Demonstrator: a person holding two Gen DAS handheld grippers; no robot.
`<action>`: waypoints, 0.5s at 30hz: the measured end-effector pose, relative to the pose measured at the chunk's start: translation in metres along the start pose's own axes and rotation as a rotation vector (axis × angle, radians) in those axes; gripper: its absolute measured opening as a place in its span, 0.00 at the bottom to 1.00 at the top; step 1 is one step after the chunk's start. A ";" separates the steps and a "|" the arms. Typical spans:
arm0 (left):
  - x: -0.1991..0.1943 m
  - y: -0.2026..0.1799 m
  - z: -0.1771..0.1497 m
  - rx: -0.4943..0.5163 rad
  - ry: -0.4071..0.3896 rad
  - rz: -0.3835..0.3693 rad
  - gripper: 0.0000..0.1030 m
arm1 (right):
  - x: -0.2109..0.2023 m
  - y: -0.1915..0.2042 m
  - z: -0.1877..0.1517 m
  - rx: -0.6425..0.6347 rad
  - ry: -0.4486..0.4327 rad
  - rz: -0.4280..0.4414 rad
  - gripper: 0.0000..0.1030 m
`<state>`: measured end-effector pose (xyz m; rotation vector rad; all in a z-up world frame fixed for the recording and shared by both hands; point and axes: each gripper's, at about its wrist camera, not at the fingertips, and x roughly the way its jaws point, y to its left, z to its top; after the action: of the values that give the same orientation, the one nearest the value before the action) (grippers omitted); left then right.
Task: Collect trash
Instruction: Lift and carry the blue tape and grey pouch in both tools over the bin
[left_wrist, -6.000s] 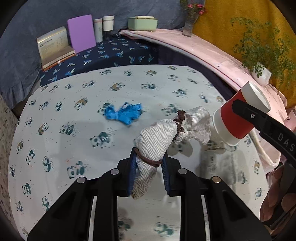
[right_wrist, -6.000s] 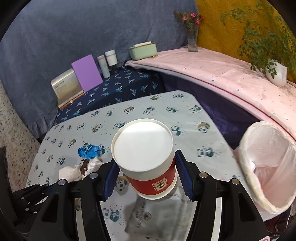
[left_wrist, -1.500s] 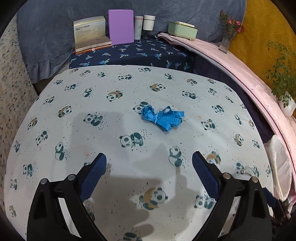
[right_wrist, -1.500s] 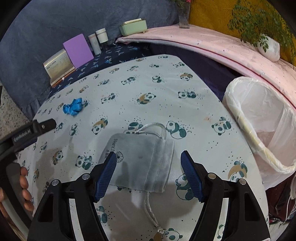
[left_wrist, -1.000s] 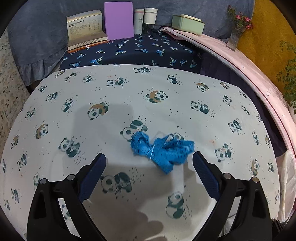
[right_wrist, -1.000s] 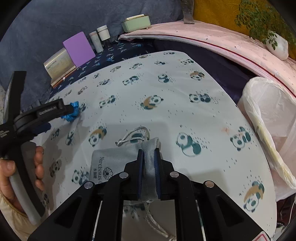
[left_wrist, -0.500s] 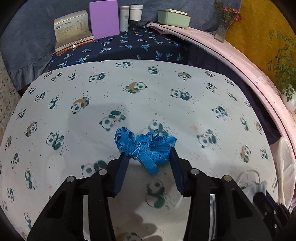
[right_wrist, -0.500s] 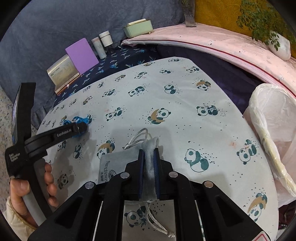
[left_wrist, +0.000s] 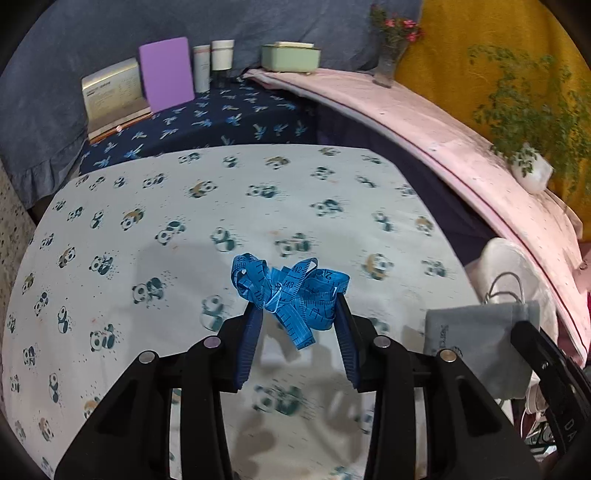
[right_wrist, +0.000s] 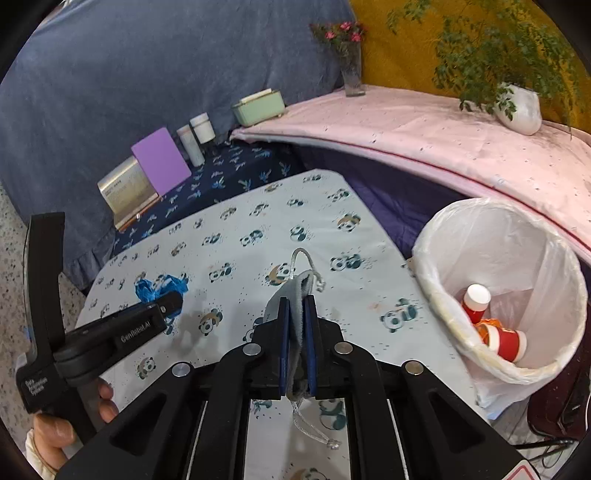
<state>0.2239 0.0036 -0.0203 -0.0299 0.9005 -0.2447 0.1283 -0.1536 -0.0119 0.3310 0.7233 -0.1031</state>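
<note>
Our right gripper (right_wrist: 295, 314) pinches the grey pouch (right_wrist: 293, 295), its lower part hidden btwn the pads; left gripper (left_wrist: 297, 314), jaws just closing, clamps the blue tape measure (left_wrist: 291, 291). Both now lifted off the counter (left_wrist: 147, 206); bin (right_wrist: 517, 258) holds red cups (right_wrist: 500, 341)

Along my table's far edge stand a purple book (left_wrist: 167, 72), two jars (left_wrist: 213, 61) and a green box (left_wrist: 290, 57).

The right hand-held gripper (right_wrist: 295, 325) is clamped on a grey pouch (right_wrist: 291, 295) above the worktop (right_wrist: 236, 258). Off the worktop's right edge, a lined bin (right_wrist: 517, 258) holds red cups (right_wrist: 495, 332).
</note>
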 end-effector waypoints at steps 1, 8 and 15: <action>-0.006 -0.009 -0.002 0.012 -0.005 -0.008 0.36 | -0.006 -0.003 0.001 0.003 -0.010 -0.001 0.08; -0.032 -0.061 -0.016 0.097 -0.025 -0.063 0.36 | -0.046 -0.029 0.006 0.033 -0.083 -0.018 0.08; -0.049 -0.113 -0.027 0.178 -0.039 -0.111 0.36 | -0.080 -0.067 0.006 0.084 -0.143 -0.055 0.08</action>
<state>0.1518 -0.0932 0.0149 0.0803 0.8369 -0.4259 0.0587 -0.2201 0.0279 0.3798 0.5872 -0.2081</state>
